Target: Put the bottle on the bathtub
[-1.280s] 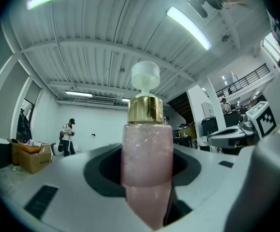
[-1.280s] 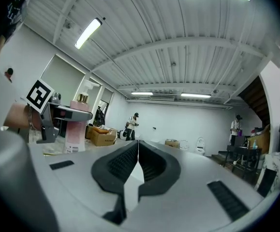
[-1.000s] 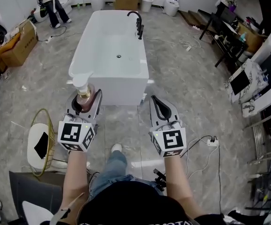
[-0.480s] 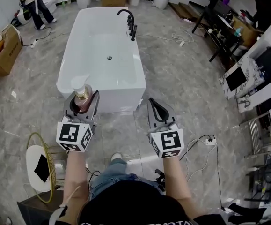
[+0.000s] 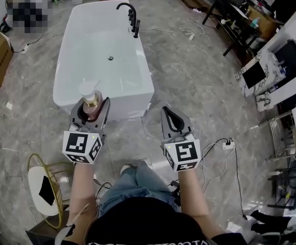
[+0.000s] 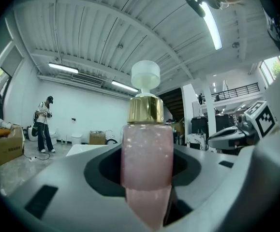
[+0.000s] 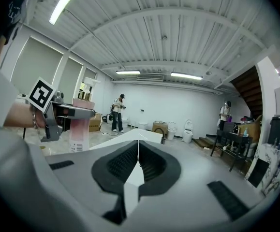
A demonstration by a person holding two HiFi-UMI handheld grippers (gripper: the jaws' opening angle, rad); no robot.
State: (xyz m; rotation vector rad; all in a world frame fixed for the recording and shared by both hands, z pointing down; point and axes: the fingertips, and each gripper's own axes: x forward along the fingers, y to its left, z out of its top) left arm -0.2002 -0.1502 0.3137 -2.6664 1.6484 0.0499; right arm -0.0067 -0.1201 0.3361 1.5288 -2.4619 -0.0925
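Note:
A pink bottle (image 5: 92, 107) with a gold collar and white pump cap stands upright between the jaws of my left gripper (image 5: 90, 108), which is shut on it. In the left gripper view the bottle (image 6: 147, 151) fills the centre, clamped at its body. It hangs just in front of the near end of the white bathtub (image 5: 76, 101), above its rim. My right gripper (image 5: 173, 118) is shut with nothing in it, over the floor right of the tub's near corner. The right gripper view shows its jaws closed together, with the bottle (image 7: 80, 127) and the tub (image 7: 130, 135) beyond.
A black faucet (image 5: 129, 15) stands on the tub's far right rim. A gold wire stool with a white seat (image 5: 43, 185) sits at lower left. Cables and a power strip (image 5: 225, 146) lie on the marble floor to the right. Dark tables (image 5: 240, 14) and boxes line the room's edges.
The view has moved closer to the bathtub. The left gripper with the bottle now hangs at the tub's near rim. Both grippers keep their state.

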